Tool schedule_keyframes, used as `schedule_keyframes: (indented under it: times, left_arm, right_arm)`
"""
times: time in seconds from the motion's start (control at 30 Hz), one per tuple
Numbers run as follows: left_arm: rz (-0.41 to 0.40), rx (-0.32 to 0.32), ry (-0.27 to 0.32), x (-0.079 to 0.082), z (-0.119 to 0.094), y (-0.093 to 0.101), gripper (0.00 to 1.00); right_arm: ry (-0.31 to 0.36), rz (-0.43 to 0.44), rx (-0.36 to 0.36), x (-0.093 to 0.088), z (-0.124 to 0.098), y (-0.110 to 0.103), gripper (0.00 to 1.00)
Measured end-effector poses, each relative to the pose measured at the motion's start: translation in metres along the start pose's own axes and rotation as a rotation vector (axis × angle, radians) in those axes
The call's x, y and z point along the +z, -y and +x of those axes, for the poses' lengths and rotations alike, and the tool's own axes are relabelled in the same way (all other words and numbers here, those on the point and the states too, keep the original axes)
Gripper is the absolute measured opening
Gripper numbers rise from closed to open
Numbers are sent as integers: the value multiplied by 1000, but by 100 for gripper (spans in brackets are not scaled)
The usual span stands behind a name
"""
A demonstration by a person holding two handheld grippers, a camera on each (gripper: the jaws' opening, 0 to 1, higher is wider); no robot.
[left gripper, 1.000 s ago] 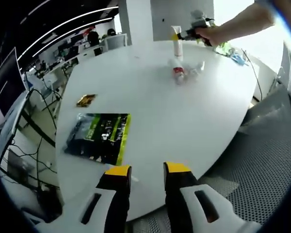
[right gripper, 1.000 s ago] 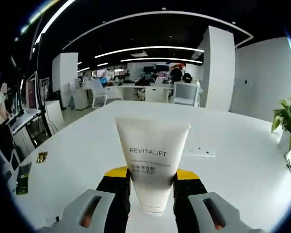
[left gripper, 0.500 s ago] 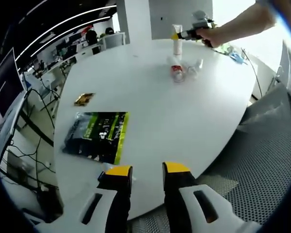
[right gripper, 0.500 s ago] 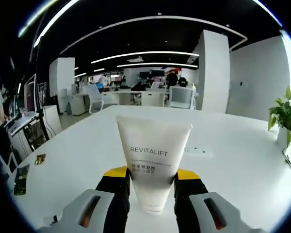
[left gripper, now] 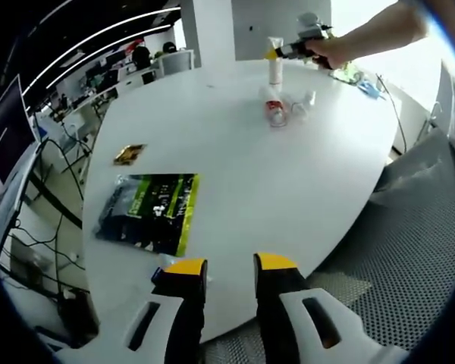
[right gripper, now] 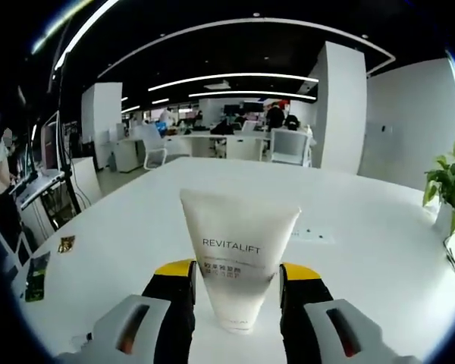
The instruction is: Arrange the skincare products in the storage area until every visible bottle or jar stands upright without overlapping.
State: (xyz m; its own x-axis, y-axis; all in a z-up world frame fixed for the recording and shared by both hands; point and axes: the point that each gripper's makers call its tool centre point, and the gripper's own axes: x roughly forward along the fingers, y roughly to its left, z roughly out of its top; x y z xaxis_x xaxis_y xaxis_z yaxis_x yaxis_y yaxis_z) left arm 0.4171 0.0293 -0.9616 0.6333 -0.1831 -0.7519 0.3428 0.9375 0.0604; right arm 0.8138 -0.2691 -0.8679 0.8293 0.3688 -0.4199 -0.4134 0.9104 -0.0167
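On white table (right gripper: 379,250), open office | right gripper (right gripper: 235,274) around tube (right gripper: 237,262), loosened | left gripper (left gripper: 229,267) empty, parted

Left gripper view: high up, far back, looking down over the white table (left gripper: 288,174). Right gripper view: low, close to the tube (right gripper: 239,258). Both show the tube.

A dark packet with green and yellow print (left gripper: 149,211) lies flat on the white table (left gripper: 288,189), ahead of the left tongs and off to their left, and a small gold foil wrapper (left gripper: 129,154) sits a little beyond it, apart from it. Ahead of the right tongs and to their right, a flat white card (right gripper: 312,236) rests on the tabletop, and a leafy green plant (right gripper: 449,186) stands at the far right edge. Beyond the table, white office chairs (right gripper: 290,146) and desks stand under long ceiling light strips (right gripper: 235,76).
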Motion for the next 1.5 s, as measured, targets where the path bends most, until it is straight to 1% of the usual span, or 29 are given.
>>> schedule_keyframes:
  times: [0.1,0.17,0.23,0.3,0.33,0.37,0.4,0.43,0.47,0.53,0.6,0.63,0.7,0.73,0.8,0.87,0.9,0.93,1.03,1.07,1.1,1.2,1.23,1.27,1.3,1.37,1.4,1.47,1.5]
  left_arm:
    - [4,-2,-2,0,0,1,22]
    - [3,-3,-1,0,0,1,22]
    - [5,-5,-6,-1,0,1,23]
    - [16,-9,-5,0,0,2,23]
    - [19,-10,-5,0,0,2,23]
    - [17,-14,-6,0,1,3,24]
    - [15,-15,-9,-1,1,3,24]
    - [16,-14,-10,-1,1,3,24]
    - [17,-15,-11,-1,1,3,24]
    - [22,-21,-18,-2,2,5,24]
    - [27,-21,-21,-3,2,5,24]
    - [28,-21,-21,-3,2,5,24]
    - [27,-19,-20,-3,2,4,24]
    - [27,-18,-20,-3,2,4,24]
    - [26,-17,-23,-4,2,4,25]
    - [28,-15,-27,-4,1,4,25]
    - [27,-15,-28,-4,2,3,25]
    - [28,-14,-28,-4,2,3,25]
    - [28,-15,-35,-6,2,4,24]
    - [28,-16,-36,-6,2,4,24]
    - [27,-16,-37,-6,2,4,23]
    - [23,-14,-39,-6,2,3,22]
    - [21,-14,-42,-7,2,3,22]
    - [22,-13,-44,-7,2,3,22]
    - [22,-12,-43,-7,2,3,22]
    - [18,-7,-34,-6,1,1,22]
    - [17,-5,-32,-5,1,1,21]
    - [17,-4,-34,-6,1,1,21]
    - [17,-4,-34,-6,1,0,21]
  right_arm:
    - [-6,23,4,-2,-7,1,42]
    - [-8,67,3,-5,-14,0,44]
    - [-32,122,6,-14,-26,-4,47]
    - [-20,142,9,-17,-38,-7,46]
    - [-43,165,19,-24,-46,-12,45]
    - [-76,160,44,-30,-51,-19,43]
    - [-113,118,90,-36,-59,-30,40]
    - [-119,88,117,-38,-63,-37,36]
    - [-130,34,178,-40,-68,-51,33]
    - [-166,-35,272,-46,-76,-72,31]
    - [-179,-131,312,-49,-77,-79,31]
    - [-204,-149,355,-51,-79,-88,32]
    - [-207,-198,390,-48,-79,-96,32]
    - [-212,-206,402,-48,-79,-98,32]
    - [-245,-248,457,-50,-79,-109,33]
    - [-279,-328,509,-53,-76,-118,34]
    - [-326,-380,550,-59,-74,-122,35]
    - [-343,-412,570,-61,-71,-123,38]
    - [-359,-610,646,-67,-62,-133,40]
    - [-377,-661,655,-70,-61,-134,41]
    - [-385,-744,678,-73,-58,-138,41]
    - [-433,-900,738,-85,-55,-143,44]
    - [-456,-1016,768,-91,-53,-144,44]
    - [-472,-1089,770,-94,-51,-143,44]
    - [-477,-1192,823,-101,-52,-148,44]
    - [-479,-1318,879,-107,-53,-153,42]
    - [-463,-1431,900,-107,-50,-156,41]
    - [-461,-1547,948,-112,-50,-161,42]
    - [-455,-1589,964,-113,-49,-163,42]
